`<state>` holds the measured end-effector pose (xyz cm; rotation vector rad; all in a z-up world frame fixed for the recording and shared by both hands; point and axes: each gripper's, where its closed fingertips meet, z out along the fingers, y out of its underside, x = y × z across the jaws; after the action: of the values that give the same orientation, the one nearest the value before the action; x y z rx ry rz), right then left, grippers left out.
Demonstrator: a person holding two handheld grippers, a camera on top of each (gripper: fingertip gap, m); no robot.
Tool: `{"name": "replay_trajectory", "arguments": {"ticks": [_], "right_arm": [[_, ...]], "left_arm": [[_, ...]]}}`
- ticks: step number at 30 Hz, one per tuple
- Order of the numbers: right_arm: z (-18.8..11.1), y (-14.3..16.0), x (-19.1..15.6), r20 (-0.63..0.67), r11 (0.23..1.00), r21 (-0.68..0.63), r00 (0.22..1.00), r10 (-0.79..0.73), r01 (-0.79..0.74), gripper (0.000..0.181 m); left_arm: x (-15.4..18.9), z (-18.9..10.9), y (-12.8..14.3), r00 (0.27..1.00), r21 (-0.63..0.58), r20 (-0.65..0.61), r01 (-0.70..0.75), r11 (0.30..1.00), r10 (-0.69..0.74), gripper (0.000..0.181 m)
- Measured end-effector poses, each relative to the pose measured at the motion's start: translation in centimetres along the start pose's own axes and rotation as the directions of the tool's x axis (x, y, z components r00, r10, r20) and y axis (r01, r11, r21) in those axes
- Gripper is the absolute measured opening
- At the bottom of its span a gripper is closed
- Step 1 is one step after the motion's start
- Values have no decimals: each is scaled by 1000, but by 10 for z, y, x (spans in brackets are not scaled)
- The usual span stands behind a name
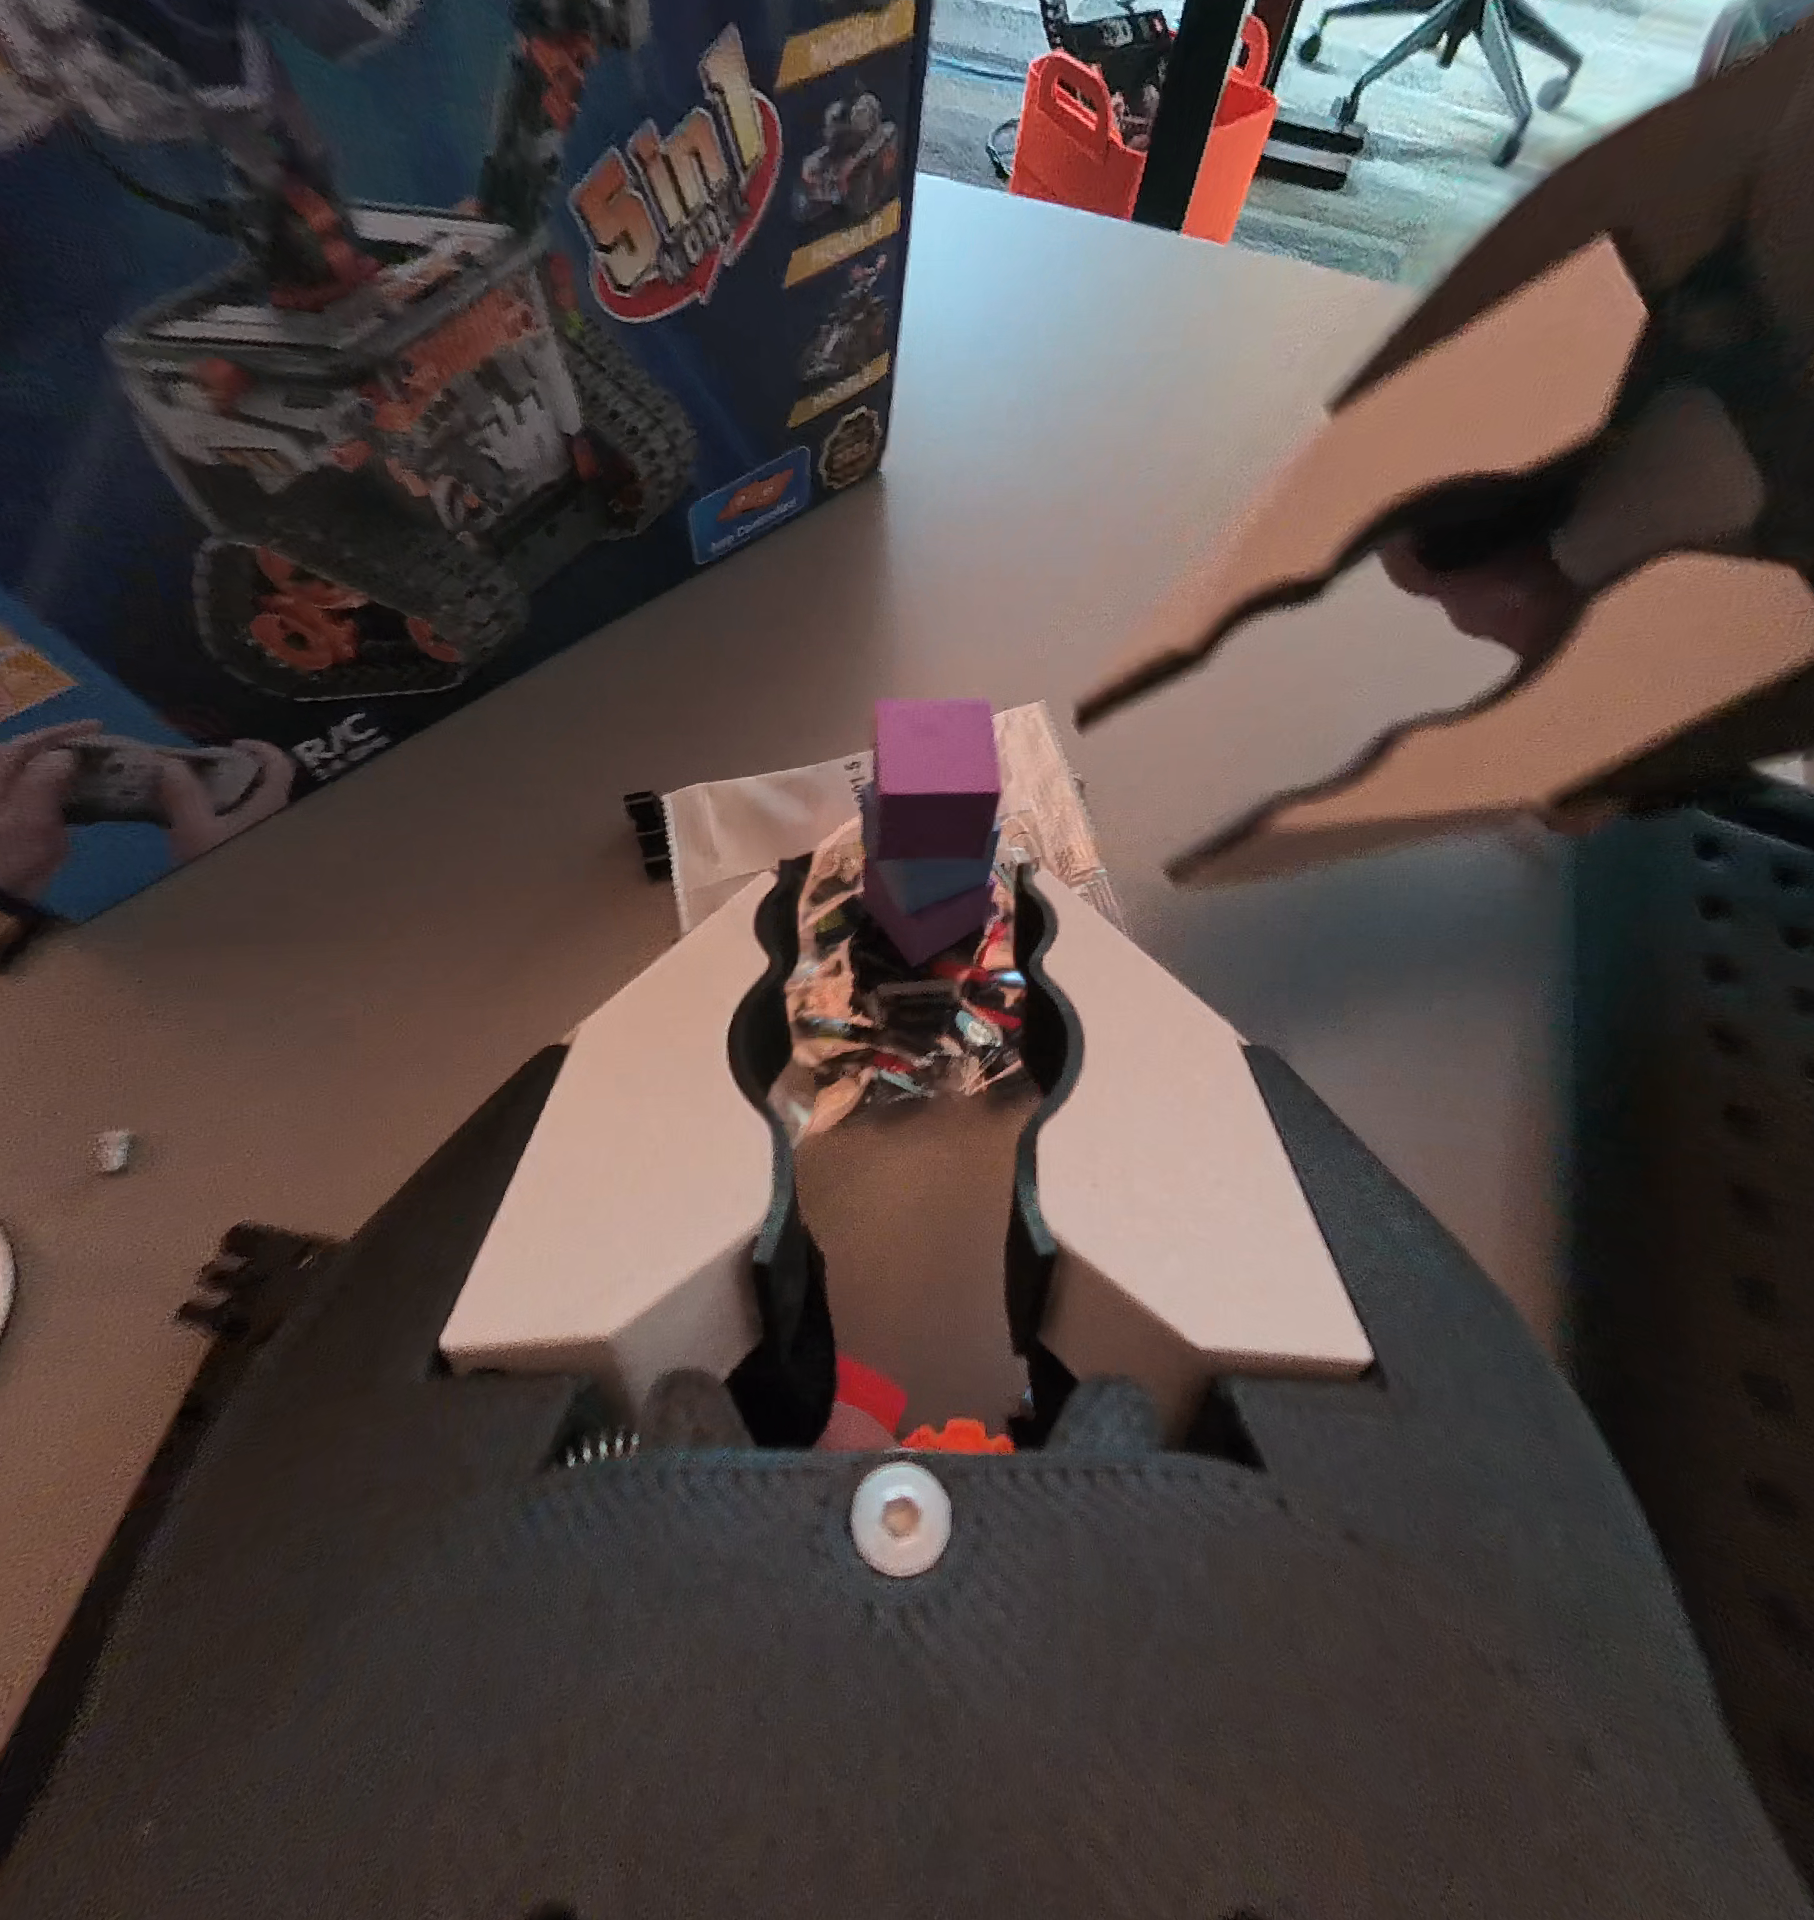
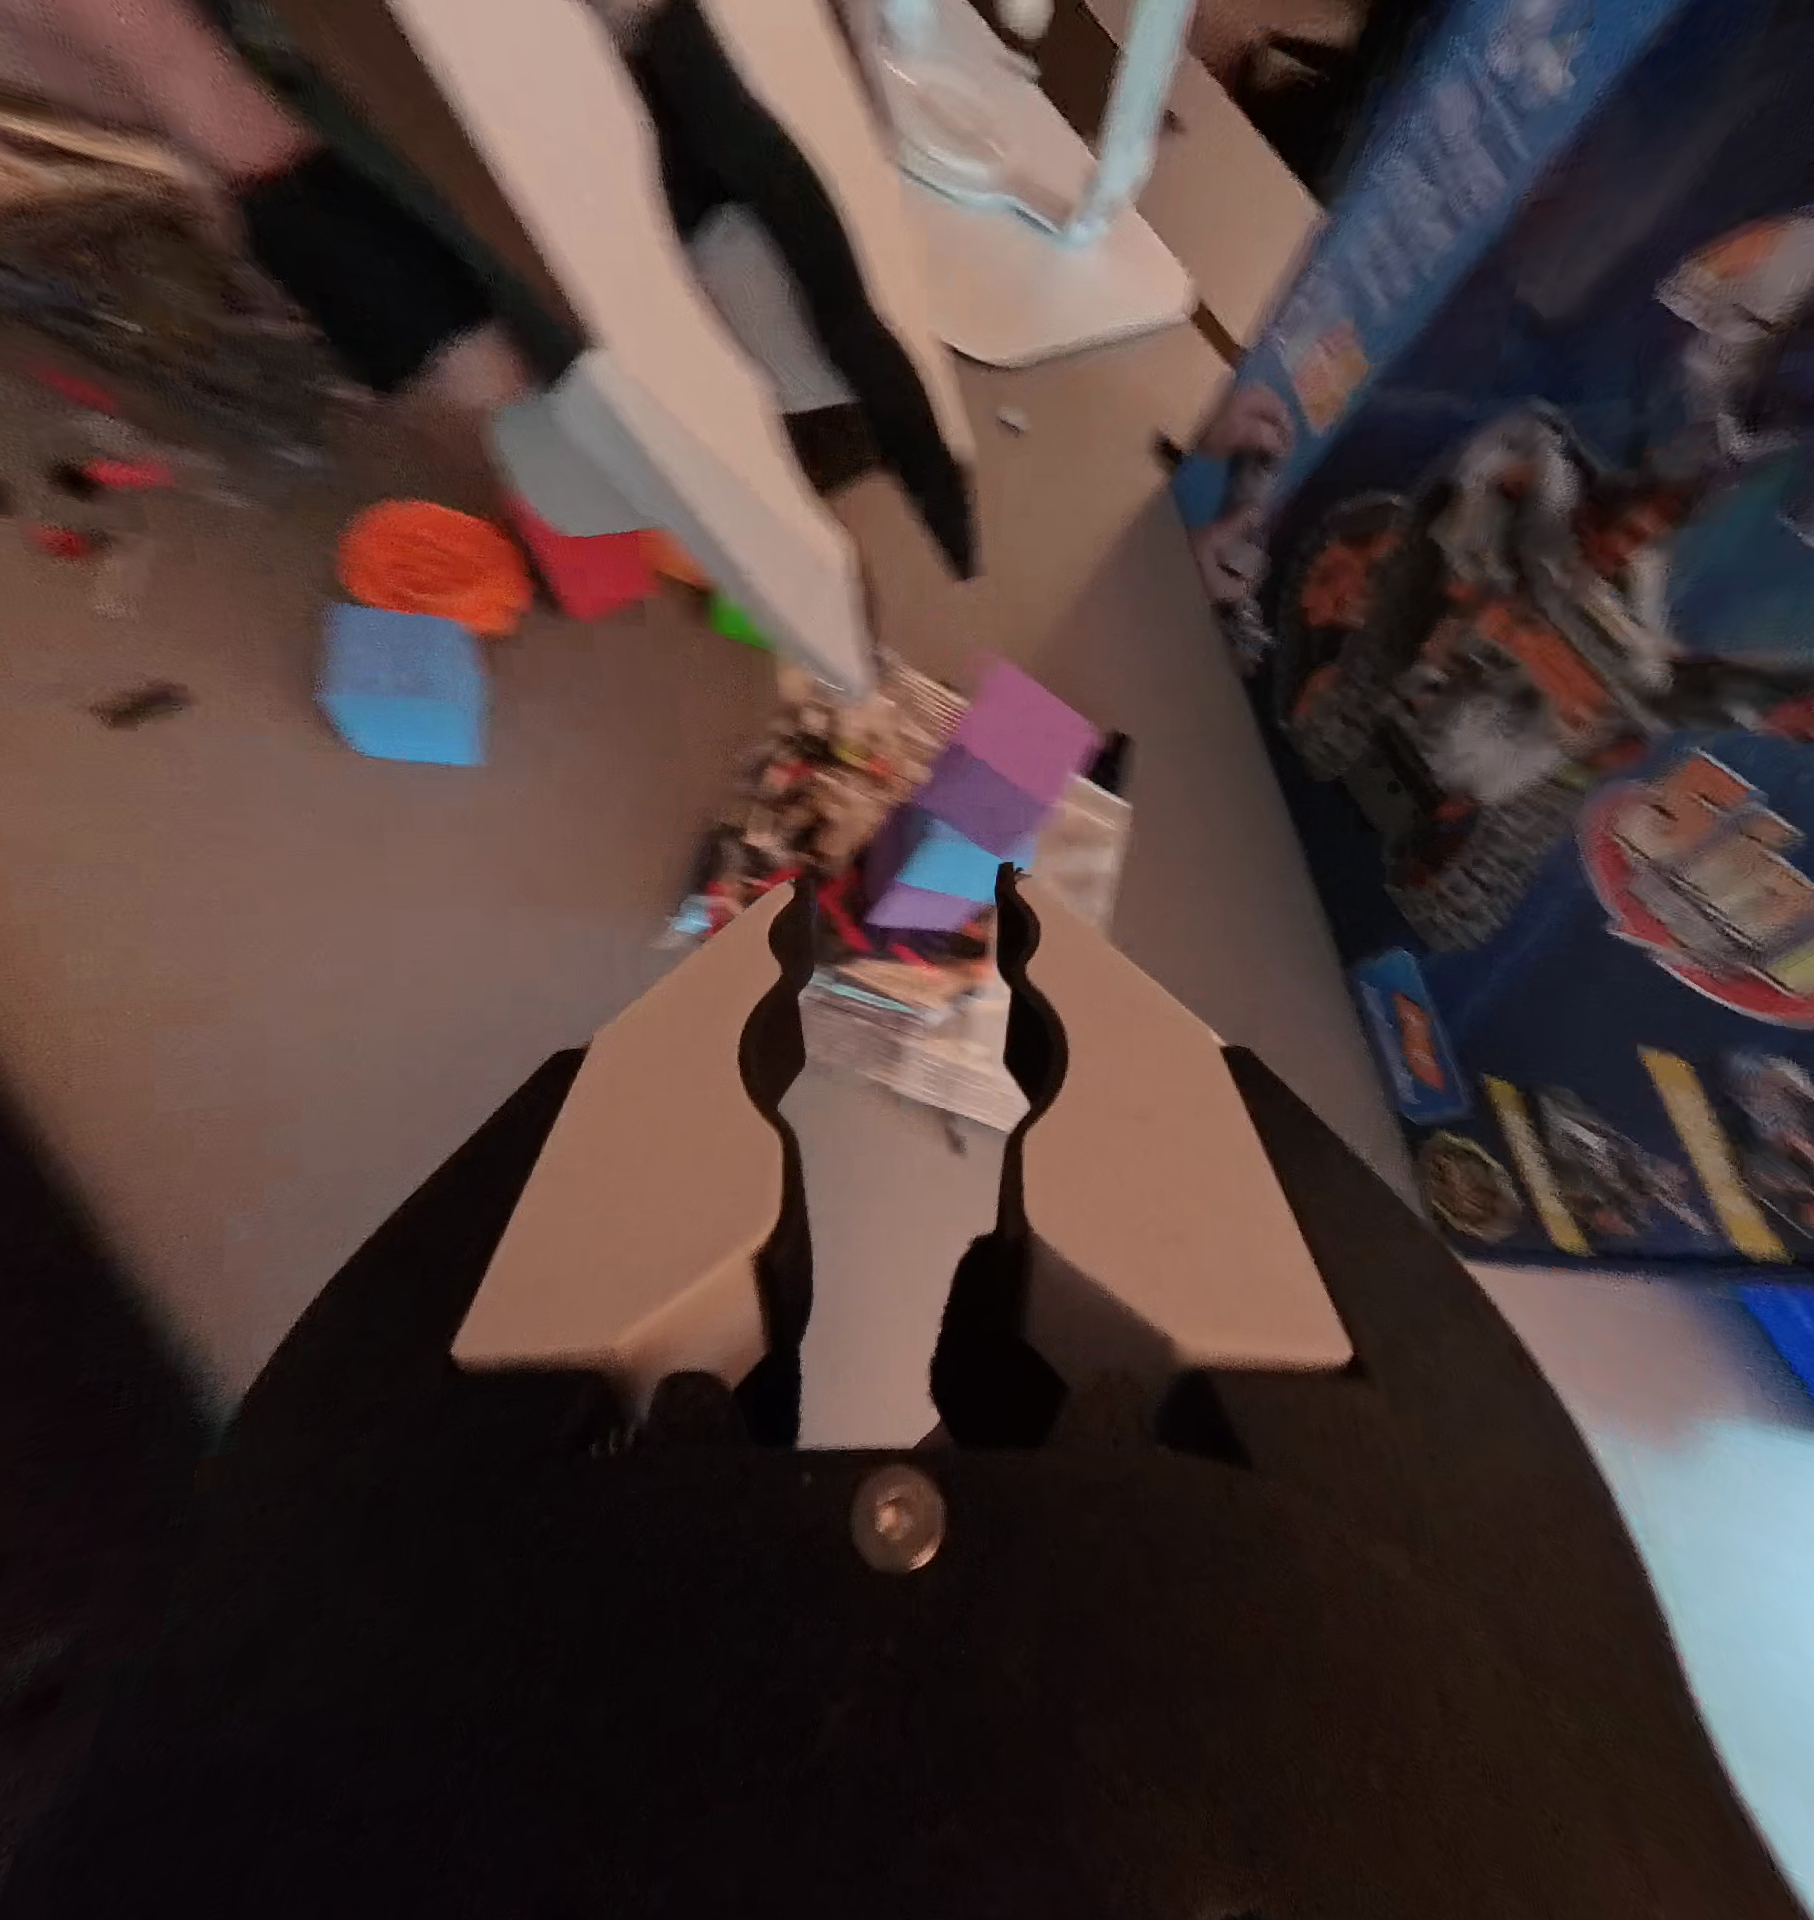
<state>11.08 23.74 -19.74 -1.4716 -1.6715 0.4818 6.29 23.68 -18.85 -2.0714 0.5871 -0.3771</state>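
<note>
left gripper [image 1: 898,883]: jaws parted, empty, low before the block stack [image 1: 932,831] | stack: purple, blue, purple, leaning on a crinkly parts bag [image 1: 903,1039] | right gripper [image 2: 903,883]: jaws apart, empty, near the stack | care: approach slowly; the base looks unsteady.

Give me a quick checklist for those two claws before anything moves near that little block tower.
1. Left gripper open and empty: ok.
2. Right gripper open and empty: ok.
3. Tower standing: ok, three blocks, twisted against one another.
4. Tower's footing firm: not ok, it stands on a crinkly bag of small parts.
5. Grippers clear of the tower: cannot tell; both tips are close.
6. Sharp view: not ok, the right wrist view is blurred.
</note>
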Motion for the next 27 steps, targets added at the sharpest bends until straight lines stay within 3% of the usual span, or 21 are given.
{"name": "replay_trajectory", "arguments": {"ticks": [4,8,12,16,20,23,27], "right_arm": [[11,-22,-68,216,999,16,976,-35,32,44],[43,-27,-112,304,999,-33,952,-24,36,52],[59,-24,-126,326,996,-80,945,-16,44,27],[45,-36,-103,276,999,-37,961,0,11,27],[7,-56,-35,151,997,41,987,62,-68,26],[-7,-49,10,89,995,-2,991,102,-102,26],[0,-40,27,109,990,-50,984,139,-134,27]], "left_arm": [[-22,-33,-4,996,39,87,8,999,-11,35],[-33,-53,-3,991,81,123,32,996,-42,34],[-40,-58,3,988,58,150,33,998,-41,33],[-46,-67,15,982,-17,191,9,1000,-6,32],[-45,-72,40,984,-136,177,-13,991,37,32],[-38,-71,58,988,-219,135,-39,975,70,33],[-24,-69,72,993,-275,55,-85,958,104,38]]}}
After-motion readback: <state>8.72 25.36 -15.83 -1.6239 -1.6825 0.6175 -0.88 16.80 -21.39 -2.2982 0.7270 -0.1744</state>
